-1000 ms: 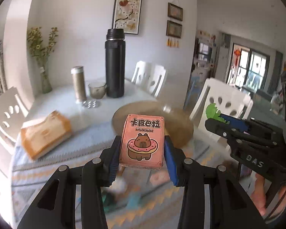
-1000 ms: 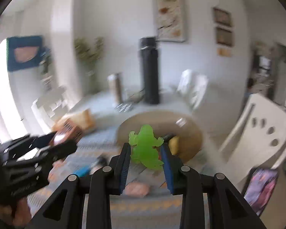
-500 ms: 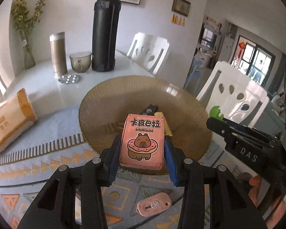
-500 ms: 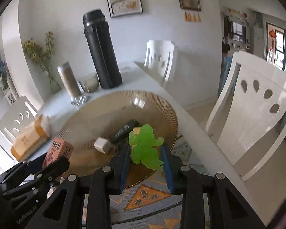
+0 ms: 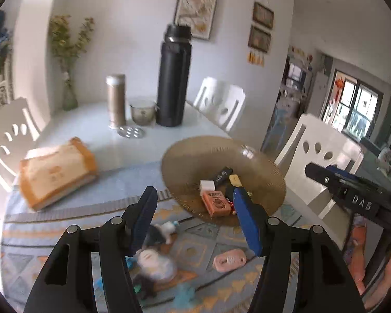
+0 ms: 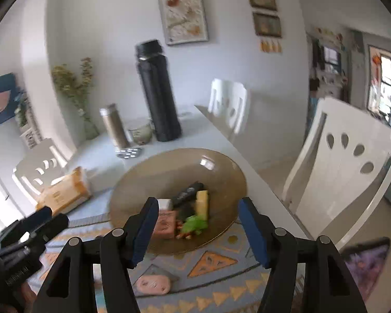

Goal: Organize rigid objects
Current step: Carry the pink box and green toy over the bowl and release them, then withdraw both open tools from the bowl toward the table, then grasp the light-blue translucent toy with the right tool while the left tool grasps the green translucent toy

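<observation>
Both your claws are opening up right now with nothing pinched in them: the left gripper [image 5: 194, 217] hangs over the near rim of the round amber ribbed glass plate [image 5: 195, 154], and the right gripper [image 6: 197, 230] sits over that same near rim. The pink cardboard box with the cartoon capybara [image 5: 216, 204] lies flat in the plate by its near edge, touching the small white cube [image 5: 206, 185], and the translucent green frog toy [image 6: 195, 223] lies just beside it. That plate sits at the table's right edge, partly on the patterned cloth [image 6: 211, 260], also holding a black stick-shaped gadget [image 6: 187, 193] and a yellow block [image 6: 202, 204].
</observation>
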The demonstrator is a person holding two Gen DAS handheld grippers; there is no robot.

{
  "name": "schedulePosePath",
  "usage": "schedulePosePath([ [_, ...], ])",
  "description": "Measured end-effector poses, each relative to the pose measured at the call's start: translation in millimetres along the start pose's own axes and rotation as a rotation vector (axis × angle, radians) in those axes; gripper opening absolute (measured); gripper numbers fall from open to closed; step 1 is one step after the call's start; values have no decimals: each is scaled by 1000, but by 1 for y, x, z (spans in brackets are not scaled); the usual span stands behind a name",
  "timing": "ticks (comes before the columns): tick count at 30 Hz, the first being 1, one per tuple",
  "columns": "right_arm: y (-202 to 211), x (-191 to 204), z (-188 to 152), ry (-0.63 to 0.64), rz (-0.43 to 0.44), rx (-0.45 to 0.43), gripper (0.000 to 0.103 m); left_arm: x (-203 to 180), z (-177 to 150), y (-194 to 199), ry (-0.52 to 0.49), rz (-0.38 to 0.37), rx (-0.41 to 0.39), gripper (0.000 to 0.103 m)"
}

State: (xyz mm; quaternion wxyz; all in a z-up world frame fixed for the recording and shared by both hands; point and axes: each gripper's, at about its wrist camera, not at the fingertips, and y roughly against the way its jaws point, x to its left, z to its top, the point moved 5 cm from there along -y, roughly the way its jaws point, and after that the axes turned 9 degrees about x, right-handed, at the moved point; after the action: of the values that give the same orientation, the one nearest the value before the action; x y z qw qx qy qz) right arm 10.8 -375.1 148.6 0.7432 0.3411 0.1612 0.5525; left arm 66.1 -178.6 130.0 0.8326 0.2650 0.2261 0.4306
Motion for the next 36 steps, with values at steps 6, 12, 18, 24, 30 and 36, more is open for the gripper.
schedulePosePath([
  [6,36,58,-55,153,125,28,64,27,-39,66,18,47,-35,69],
  [12,10,97,-132,248,185,110,64,60,-109,72,61,107,29,77],
  [18,-32,97,-172,258,167,186,64,94,-170,42,146,147,103,77],
  [24,-32,89,-166,223,166,155,80,98,-179,34,136,163,102,77],
  [30,-26,81,-163,185,161,127,85,101,-182,34,157,151,108,77],
  [36,-24,66,-158,110,185,114,87,105,-184,31,176,172,134,77],
])
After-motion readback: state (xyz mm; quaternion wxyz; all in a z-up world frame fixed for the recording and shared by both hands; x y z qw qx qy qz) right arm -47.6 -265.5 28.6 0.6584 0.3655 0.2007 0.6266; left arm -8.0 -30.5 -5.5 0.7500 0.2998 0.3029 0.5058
